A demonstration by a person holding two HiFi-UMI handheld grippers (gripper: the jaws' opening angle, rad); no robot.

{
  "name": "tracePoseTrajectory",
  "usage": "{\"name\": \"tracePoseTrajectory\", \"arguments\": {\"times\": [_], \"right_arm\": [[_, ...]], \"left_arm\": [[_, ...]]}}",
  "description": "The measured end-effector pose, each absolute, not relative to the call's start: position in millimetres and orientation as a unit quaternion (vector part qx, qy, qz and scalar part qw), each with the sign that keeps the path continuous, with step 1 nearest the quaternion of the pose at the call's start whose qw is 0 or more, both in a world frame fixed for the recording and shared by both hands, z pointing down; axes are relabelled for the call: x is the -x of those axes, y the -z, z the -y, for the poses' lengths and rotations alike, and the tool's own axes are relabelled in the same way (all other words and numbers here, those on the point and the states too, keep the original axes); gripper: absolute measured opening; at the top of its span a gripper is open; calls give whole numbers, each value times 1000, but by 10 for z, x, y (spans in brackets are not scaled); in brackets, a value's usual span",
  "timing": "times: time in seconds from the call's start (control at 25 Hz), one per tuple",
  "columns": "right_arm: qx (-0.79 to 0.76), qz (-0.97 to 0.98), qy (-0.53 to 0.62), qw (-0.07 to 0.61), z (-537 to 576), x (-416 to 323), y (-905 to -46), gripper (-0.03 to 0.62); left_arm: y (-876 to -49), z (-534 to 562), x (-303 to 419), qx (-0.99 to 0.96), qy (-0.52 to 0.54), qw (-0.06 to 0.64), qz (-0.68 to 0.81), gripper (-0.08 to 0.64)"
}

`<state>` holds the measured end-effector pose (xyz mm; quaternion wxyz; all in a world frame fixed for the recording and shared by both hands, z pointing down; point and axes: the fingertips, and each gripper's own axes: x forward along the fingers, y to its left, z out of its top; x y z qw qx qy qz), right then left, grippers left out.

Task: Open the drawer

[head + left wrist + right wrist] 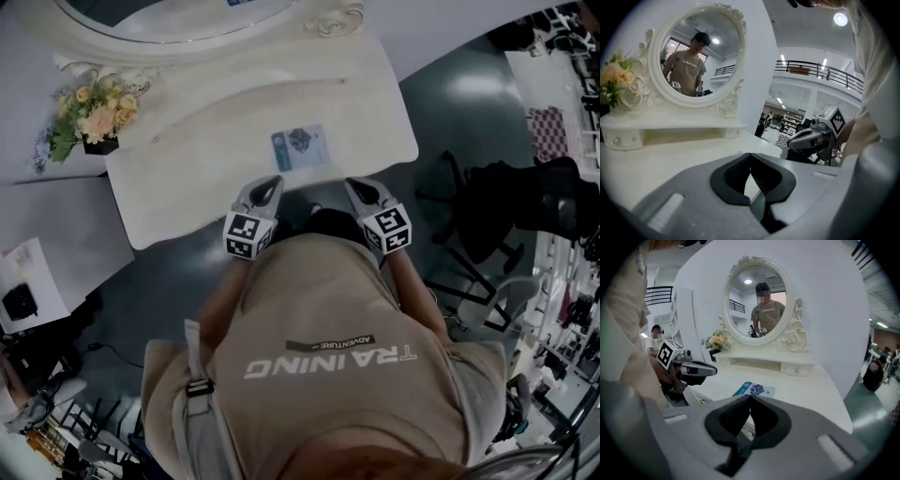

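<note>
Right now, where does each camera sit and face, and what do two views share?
Head view: on the head, steeply down onto the table; shows shirt, left gripper, right gripper.
Left gripper view: along its shut jaws toward the mirror; right gripper at right.
Right gripper view: along its shut jaws toward the mirror; left gripper at left.
Shared: both gripper views show mirror, flowers.

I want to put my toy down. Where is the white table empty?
The table is bare right of the blue card, out to its rounded edge, and between the card and the flowers at left. The front edge is crowded: the left gripper and right gripper are there.
</note>
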<state>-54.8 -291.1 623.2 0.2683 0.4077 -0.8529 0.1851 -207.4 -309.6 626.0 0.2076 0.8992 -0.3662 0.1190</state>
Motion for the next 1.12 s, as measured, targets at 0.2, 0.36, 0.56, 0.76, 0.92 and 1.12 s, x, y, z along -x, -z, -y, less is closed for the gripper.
{"name": "tracePoseTrajectory", "arguments": {"times": [0.2, 0.36, 0.56, 0.76, 0.92, 1.12], "right_arm": [[-410, 836, -227, 286, 2814, 390, -6512, 3], [-390, 833, -246, 305, 2769, 222, -6724, 3], [-354, 814, -299, 350, 2617, 67, -7304, 3], [-335, 788, -343, 387, 2648, -40, -8015, 52], [-328, 783, -346, 400, 2730, -106, -8294, 76], [-339, 779, -360, 385, 2796, -30, -8406, 134]], "left_arm": [[-6359, 3188, 1890, -904, -132, 212, 346, 8], [-6264, 3240, 1719, -904, -134, 209, 347, 8], [-6309, 3132, 1697, -890, -149, 229, 365, 8], [-6551, 3067, 1721, -866, -165, 254, 399, 8], [-6534, 3000, 1703, -853, -152, 259, 427, 8], [-6404, 2897, 1816, -838, -143, 263, 457, 8]]}}
